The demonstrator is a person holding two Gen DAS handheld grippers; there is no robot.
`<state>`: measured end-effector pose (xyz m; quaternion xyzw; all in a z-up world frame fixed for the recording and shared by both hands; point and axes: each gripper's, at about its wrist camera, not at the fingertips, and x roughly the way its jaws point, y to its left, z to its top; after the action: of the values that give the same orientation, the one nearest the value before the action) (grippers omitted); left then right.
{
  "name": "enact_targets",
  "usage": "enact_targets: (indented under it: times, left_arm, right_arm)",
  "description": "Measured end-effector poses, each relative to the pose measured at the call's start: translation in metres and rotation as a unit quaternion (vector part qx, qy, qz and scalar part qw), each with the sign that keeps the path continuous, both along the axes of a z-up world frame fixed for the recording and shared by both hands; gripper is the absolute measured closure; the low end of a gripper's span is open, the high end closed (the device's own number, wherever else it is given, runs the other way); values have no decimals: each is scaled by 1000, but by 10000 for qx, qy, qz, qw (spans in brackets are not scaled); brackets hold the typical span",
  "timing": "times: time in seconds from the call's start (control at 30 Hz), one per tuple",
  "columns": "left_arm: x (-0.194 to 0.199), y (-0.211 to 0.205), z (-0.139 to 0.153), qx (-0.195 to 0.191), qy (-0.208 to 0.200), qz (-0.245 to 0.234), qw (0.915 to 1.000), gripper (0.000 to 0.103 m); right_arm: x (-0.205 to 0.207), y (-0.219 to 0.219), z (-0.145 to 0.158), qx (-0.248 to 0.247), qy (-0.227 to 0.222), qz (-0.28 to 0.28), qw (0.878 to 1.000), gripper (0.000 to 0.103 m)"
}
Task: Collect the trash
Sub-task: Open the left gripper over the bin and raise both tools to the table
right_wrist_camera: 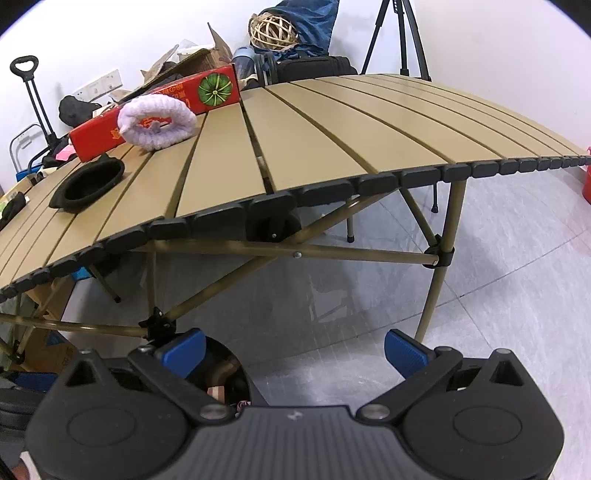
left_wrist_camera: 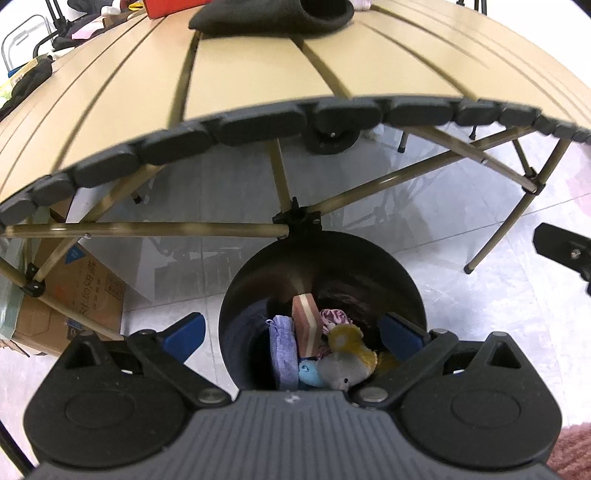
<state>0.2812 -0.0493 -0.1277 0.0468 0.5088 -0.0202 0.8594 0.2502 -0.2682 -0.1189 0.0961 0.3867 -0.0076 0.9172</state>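
Note:
A black round trash bin (left_wrist_camera: 369, 258) stands on the floor under the table's front edge. Inside lie a purple cloth (left_wrist_camera: 282, 350), a striped block (left_wrist_camera: 306, 325), a blue toy (left_wrist_camera: 310, 373) and a grey and yellow plush (left_wrist_camera: 347, 354). My left gripper (left_wrist_camera: 293, 332) hangs open and empty right above the bin's mouth. My right gripper (right_wrist_camera: 293, 345) is open and empty above the floor, just right of the bin (right_wrist_camera: 225, 365). On the slatted tan table (right_wrist_camera: 295, 136) lie a black slipper (right_wrist_camera: 88, 182), a lilac fluffy slipper (right_wrist_camera: 159, 123) and a long red box (right_wrist_camera: 155, 110).
The table's folding legs and cross bars (left_wrist_camera: 147, 229) run just behind the bin. A cardboard box (left_wrist_camera: 74, 291) stands under the table at the left. Clutter, a wicker ball (right_wrist_camera: 273, 31) and a tripod (right_wrist_camera: 399, 37) stand behind the table. The black slipper (left_wrist_camera: 273, 16) shows at the top of the left wrist view.

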Motion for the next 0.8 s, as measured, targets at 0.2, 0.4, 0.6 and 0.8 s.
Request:
enact_targets:
  times: [0.2,0.4,0.6,0.8]
  left_arm:
    - [-8,9,16,-7,-106,48,9999,0]
    - [-17,21,33,-16,-254,141,9996,0]
    - [-28,32,57,-114,-473,206,9986,0]
    - [-37,43,88,-216,-869,288,9956,0]
  right_arm:
    - [-9,3,10,9,-214,134,9997,0]
    - [-20,9,25,52,-536,391,9978,0]
    - [-29,14,43,138,-835,575,9948,0]
    - [-35,21,70,119,-1338,729,9883,0]
